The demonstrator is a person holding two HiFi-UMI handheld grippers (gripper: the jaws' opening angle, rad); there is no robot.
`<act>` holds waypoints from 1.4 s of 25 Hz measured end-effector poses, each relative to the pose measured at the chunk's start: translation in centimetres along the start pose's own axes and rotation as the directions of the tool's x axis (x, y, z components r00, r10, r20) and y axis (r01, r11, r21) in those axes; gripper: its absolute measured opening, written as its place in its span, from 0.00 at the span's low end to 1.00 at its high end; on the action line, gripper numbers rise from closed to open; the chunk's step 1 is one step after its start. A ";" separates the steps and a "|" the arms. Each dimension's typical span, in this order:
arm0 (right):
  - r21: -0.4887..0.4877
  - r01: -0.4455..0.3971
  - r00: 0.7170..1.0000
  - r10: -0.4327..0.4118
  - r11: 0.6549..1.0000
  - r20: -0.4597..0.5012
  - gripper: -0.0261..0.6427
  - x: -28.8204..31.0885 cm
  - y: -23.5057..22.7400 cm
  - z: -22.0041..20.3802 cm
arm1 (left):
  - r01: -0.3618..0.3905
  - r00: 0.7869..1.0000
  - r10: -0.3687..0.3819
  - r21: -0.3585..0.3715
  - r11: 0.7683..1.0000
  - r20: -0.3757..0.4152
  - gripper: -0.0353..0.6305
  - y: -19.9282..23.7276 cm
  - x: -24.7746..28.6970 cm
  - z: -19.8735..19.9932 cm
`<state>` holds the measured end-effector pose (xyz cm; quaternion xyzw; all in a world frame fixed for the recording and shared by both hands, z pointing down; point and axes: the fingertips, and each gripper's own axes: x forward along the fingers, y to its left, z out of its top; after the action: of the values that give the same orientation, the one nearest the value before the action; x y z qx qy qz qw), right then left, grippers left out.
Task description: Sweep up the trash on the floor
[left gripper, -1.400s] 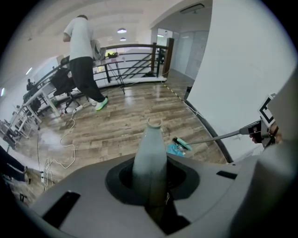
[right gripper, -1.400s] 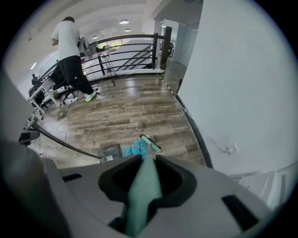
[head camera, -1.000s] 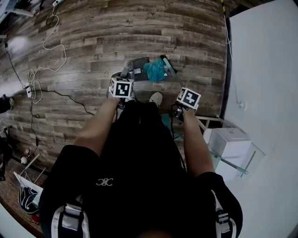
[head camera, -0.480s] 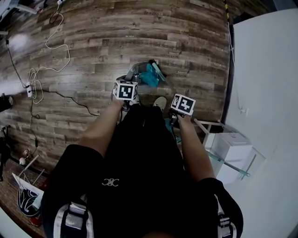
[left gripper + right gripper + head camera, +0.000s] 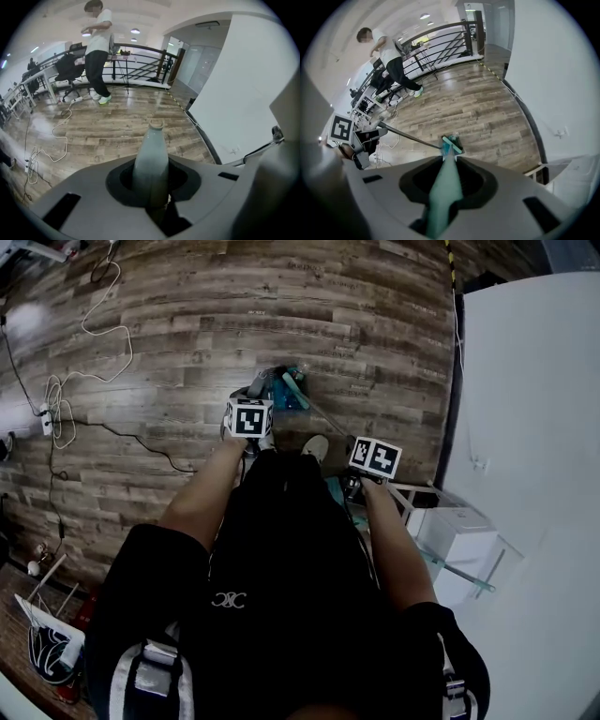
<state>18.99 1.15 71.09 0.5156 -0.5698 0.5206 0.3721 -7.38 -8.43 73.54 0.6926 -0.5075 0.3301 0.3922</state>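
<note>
My left gripper (image 5: pixel 151 187) is shut on the pale grey dustpan handle (image 5: pixel 152 150), which rises between its jaws. In the head view its marker cube sits just below the grey dustpan (image 5: pixel 262 381) on the wood floor. My right gripper (image 5: pixel 443 190) is shut on the teal broom handle (image 5: pixel 449 168). The teal broom head (image 5: pixel 292 390) lies against the dustpan's right side. From the right gripper view, the broom head (image 5: pixel 452 144) meets the dustpan's thin rod (image 5: pixel 410 136). No trash can be made out.
A white wall (image 5: pixel 534 427) with a dark base strip runs along the right. A white box on a glass stand (image 5: pixel 459 540) is by my right arm. Cables (image 5: pixel 66 399) trail across the floor at left. A person (image 5: pixel 96 51) stands far back near desks and a railing.
The teal broom head has moved left across the floor and now lies against the dustpan. The right gripper has shifted slightly down and right; the left has barely moved.
</note>
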 end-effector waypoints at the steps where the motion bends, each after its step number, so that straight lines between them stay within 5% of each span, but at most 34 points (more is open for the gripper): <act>1: 0.023 -0.010 1.000 0.010 1.000 -0.007 0.19 0.4 0.0 -0.2 | 0.006 1.000 -0.006 -0.003 1.000 0.005 0.15 0.2 0.0 0.1; 13: -0.075 0.003 0.999 0.001 0.997 0.050 0.19 -3.3 0.2 2.0 | 0.038 0.994 -0.035 -0.031 0.999 0.106 0.15 2.1 -3.0 0.9; 23: -0.069 0.034 0.967 -0.016 0.997 0.252 0.19 -14.6 -2.7 4.5 | 0.031 0.980 0.018 -0.246 0.969 0.197 0.15 1.5 -8.1 7.7; 35: 0.053 0.081 0.874 -0.096 0.995 0.477 0.19 -22.4 -6.4 7.4 | 0.010 0.967 0.031 -0.156 0.988 0.255 0.15 -3.0 -12.3 15.3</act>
<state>30.39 -1.12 49.57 0.6594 -0.6118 0.3683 0.2351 -6.83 -15.85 55.18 0.6940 -0.5817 0.1993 0.3744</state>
